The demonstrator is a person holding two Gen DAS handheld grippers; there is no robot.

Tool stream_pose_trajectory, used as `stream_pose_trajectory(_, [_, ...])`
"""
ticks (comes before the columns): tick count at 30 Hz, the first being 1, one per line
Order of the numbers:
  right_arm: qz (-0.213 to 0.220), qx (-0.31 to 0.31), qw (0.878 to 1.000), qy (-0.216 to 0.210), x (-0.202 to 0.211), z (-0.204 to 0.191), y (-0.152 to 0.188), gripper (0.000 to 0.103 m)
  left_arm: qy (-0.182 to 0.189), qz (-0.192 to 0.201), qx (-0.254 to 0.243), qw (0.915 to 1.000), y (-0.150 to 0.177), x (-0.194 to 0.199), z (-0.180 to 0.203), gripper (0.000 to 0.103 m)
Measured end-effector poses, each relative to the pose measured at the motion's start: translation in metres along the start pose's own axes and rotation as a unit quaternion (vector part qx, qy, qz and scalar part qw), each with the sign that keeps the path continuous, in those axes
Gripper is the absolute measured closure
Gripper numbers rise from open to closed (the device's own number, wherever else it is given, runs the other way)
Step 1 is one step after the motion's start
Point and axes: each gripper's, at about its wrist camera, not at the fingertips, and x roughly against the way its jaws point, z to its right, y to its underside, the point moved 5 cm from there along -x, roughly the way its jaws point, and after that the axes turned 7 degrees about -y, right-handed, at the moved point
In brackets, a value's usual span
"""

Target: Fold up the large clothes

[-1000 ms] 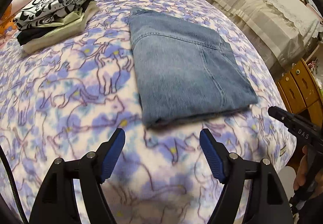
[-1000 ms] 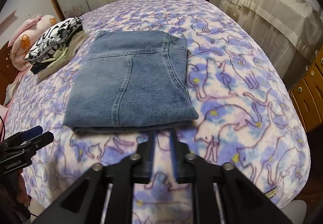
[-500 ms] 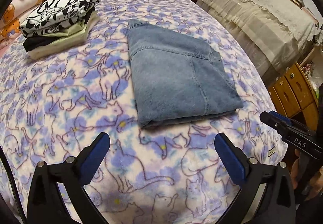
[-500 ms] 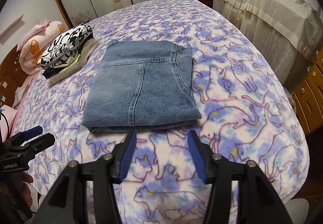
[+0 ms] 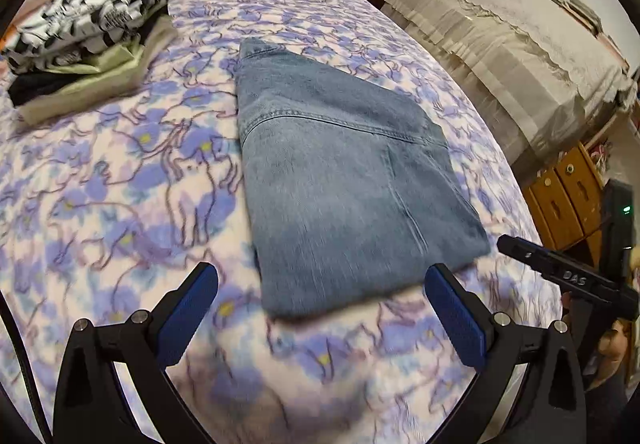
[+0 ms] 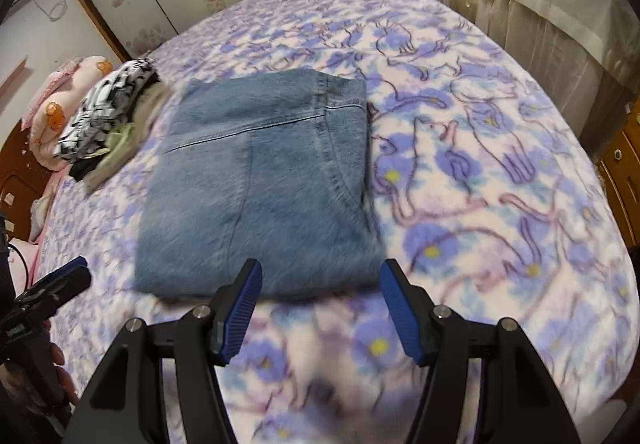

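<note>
Here the folded jeans (image 5: 344, 179) lie flat on the cat-print blanket (image 5: 120, 171), near its front edge; the left gripper (image 5: 320, 314) hangs just before their near edge, jaws spread wide and empty. The right gripper (image 6: 320, 302) is also parted and empty, just short of the denim; a clothes stack (image 6: 108, 123) sits beside the jeans' far corner.
</note>
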Motion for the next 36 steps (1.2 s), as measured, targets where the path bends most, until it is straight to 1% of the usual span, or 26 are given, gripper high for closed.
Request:
stream_pose_trajectory(3, [-0.018, -0.012, 1.000, -0.017, -0.032, 0.016, -0.017, 0.041, 0.026, -0.023, 0.024, 0.9991, -0.015, -0.034, -0.010, 0.000])
stream_pose_trajectory(4, [-0.028, -0.022, 0.999, -0.032, -0.044, 0.023, -0.023, 0.041, 0.039, -0.034, 0.033, 0.9981, -0.021, -0.049, -0.013, 0.000])
stream_pose_trajectory(7, [-0.056, -0.048, 0.993, -0.089, -0.077, 0.039, -0.037, 0.041, 0.068, -0.054, 0.044, 0.9952, -0.033, -0.080, -0.018, 0.000])
stream_pose_trajectory(8, [-0.074, -0.056, 0.989, -0.117, -0.092, 0.044, -0.042, 0.041, 0.081, -0.058, 0.046, 0.9940, -0.039, -0.091, -0.019, 0.000])
stream_pose_trajectory(9, [-0.083, -0.059, 0.986, -0.133, -0.101, 0.047, -0.044, 0.041, 0.094, -0.065, 0.046, 0.9924, -0.043, -0.103, -0.020, 0.001])
stream_pose_trajectory(10, [-0.090, -0.060, 0.983, -0.149, -0.111, 0.050, -0.048, 0.041, 0.103, -0.070, 0.046, 0.9912, -0.046, -0.111, -0.020, 0.000])
stream_pose_trajectory(11, [-0.096, -0.064, 0.977, -0.178, -0.120, 0.053, -0.053, 0.040, 0.106, -0.075, 0.046, 0.9905, -0.050, -0.123, -0.021, 0.000])
stream_pose_trajectory(12, [-0.096, -0.067, 0.974, -0.193, -0.125, 0.055, -0.056, 0.040, 0.106, -0.077, 0.044, 0.9903, -0.052, -0.131, -0.022, 0.000])
stream_pose_trajectory(14, [-0.091, -0.075, 0.968, -0.223, -0.133, 0.055, -0.065, 0.040, 0.125, -0.090, 0.049, 0.9868, -0.055, -0.148, -0.024, 0.000])
stream_pose_trajectory(16, [-0.086, -0.070, 0.965, -0.237, -0.138, 0.051, -0.072, 0.040, 0.141, -0.106, 0.063, 0.9823, -0.056, -0.163, -0.025, 0.000])
stream_pose_trajectory(17, [-0.082, -0.066, 0.964, -0.245, -0.142, 0.047, -0.074, 0.040, 0.145, -0.106, 0.066, 0.9816, -0.058, -0.166, -0.026, 0.000])
stream_pose_trajectory(22, [-0.100, -0.049, 0.964, -0.241, -0.154, 0.035, -0.077, 0.040, 0.142, -0.118, 0.066, 0.9806, -0.062, -0.173, -0.022, 0.000])
stream_pose_trajectory(23, [-0.103, -0.053, 0.963, -0.242, -0.157, 0.032, -0.078, 0.042, 0.140, -0.124, 0.069, 0.9799, -0.064, -0.177, -0.021, 0.000])
stream_pose_trajectory(24, [-0.107, -0.060, 0.962, -0.245, -0.158, 0.031, -0.078, 0.049, 0.138, -0.131, 0.071, 0.9792, -0.066, -0.180, -0.020, 0.000])
stream_pose_trajectory(27, [-0.125, -0.082, 0.958, -0.246, -0.165, 0.029, -0.080, 0.061, 0.125, -0.146, 0.062, 0.9793, -0.068, -0.184, -0.015, 0.000])
stream_pose_trajectory(30, [-0.136, -0.091, 0.959, -0.231, -0.166, 0.025, -0.081, 0.068, 0.109, -0.157, 0.053, 0.9802, -0.071, -0.188, -0.008, 0.000])
stream_pose_trajectory(33, [-0.135, -0.094, 0.962, -0.216, -0.164, 0.020, -0.082, 0.074, 0.095, -0.167, 0.044, 0.9804, -0.073, -0.191, -0.002, 0.001])
stream_pose_trajectory(34, [-0.134, -0.095, 0.964, -0.211, -0.163, 0.018, -0.082, 0.075, 0.090, -0.169, 0.045, 0.9805, -0.071, -0.188, -0.002, 0.004])
stream_pose_trajectory(35, [-0.133, -0.096, 0.965, -0.206, -0.162, 0.016, -0.082, 0.077, 0.081, -0.169, 0.047, 0.9813, -0.073, -0.187, 0.000, 0.011])
stream_pose_trajectory(36, [-0.131, -0.094, 0.966, -0.201, -0.160, 0.011, -0.083, 0.080, 0.072, -0.169, 0.044, 0.9819, -0.075, -0.186, 0.003, 0.015])
